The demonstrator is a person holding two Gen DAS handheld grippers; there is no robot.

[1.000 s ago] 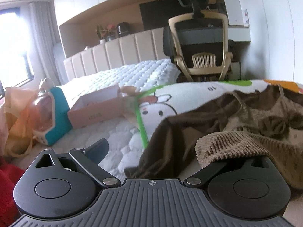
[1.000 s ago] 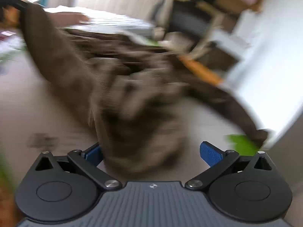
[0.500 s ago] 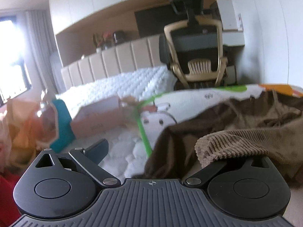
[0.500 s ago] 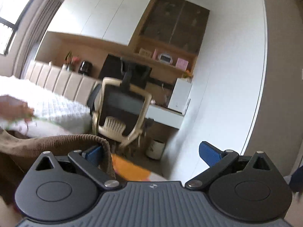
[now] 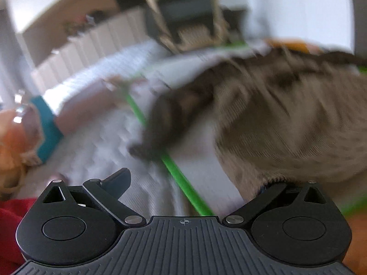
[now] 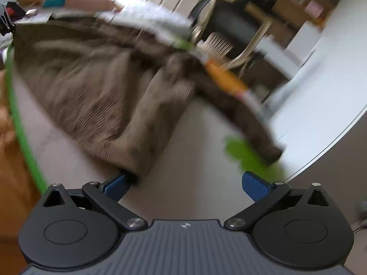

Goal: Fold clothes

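A brown ribbed knit garment (image 5: 286,119) lies spread on a white play mat with green lines on the bed; it also shows in the right wrist view (image 6: 96,87). My left gripper (image 5: 192,183) is open; the garment's hem drapes over its right finger, and the left finger (image 5: 117,180) is bare. My right gripper (image 6: 187,183) is open; the garment's edge rests against its left finger (image 6: 114,184), and the right finger (image 6: 255,185) is free. Both views are motion-blurred.
A pink box (image 5: 87,105), a teal item (image 5: 47,126) and orange cloth (image 5: 11,137) lie at the left of the bed. A red cloth (image 5: 9,224) is near my left gripper. An office chair (image 6: 231,27) and a desk stand beyond the bed.
Both grippers swung downward with the garment. The right wrist view, aimed at the room wall half a second ago, now looks down on the garment lying spread on the mat.
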